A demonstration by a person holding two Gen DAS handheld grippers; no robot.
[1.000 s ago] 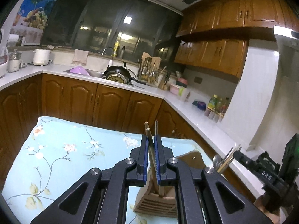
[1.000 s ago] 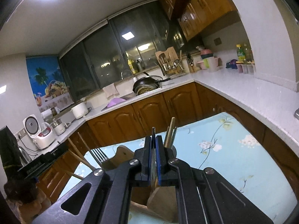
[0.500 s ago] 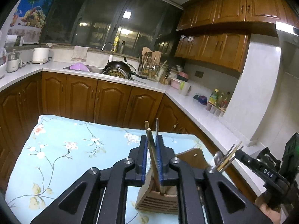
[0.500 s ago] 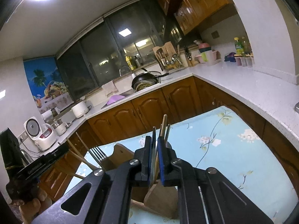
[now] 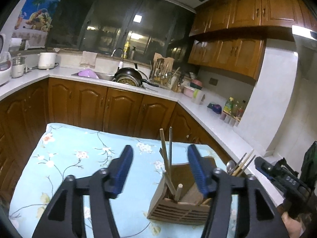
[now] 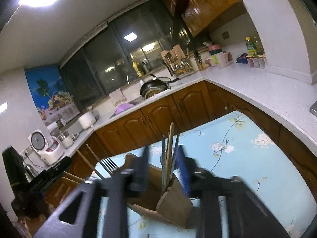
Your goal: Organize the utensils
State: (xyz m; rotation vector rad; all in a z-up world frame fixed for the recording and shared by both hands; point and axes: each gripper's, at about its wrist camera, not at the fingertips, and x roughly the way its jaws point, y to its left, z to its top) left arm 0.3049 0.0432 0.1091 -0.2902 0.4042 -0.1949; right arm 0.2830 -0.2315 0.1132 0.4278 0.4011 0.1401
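Note:
A wooden utensil holder stands on the table with the blue floral cloth. Chopsticks stand upright in it, free between the jaws of my left gripper, which is open. In the right wrist view the same holder holds chopsticks between the spread jaws of my right gripper, which is open and blurred. A fork and more chopsticks stick out of the holder's far side. The right gripper's body shows at the right of the left wrist view.
Brown cabinets and a white L-shaped counter surround the table. A sink with a black pan, a utensil rack, bottles and a rice cooker stand on the counter.
Both grippers were shut on chopsticks standing in the holder. Both have opened wide and let go; the chopsticks stay upright in the holder.

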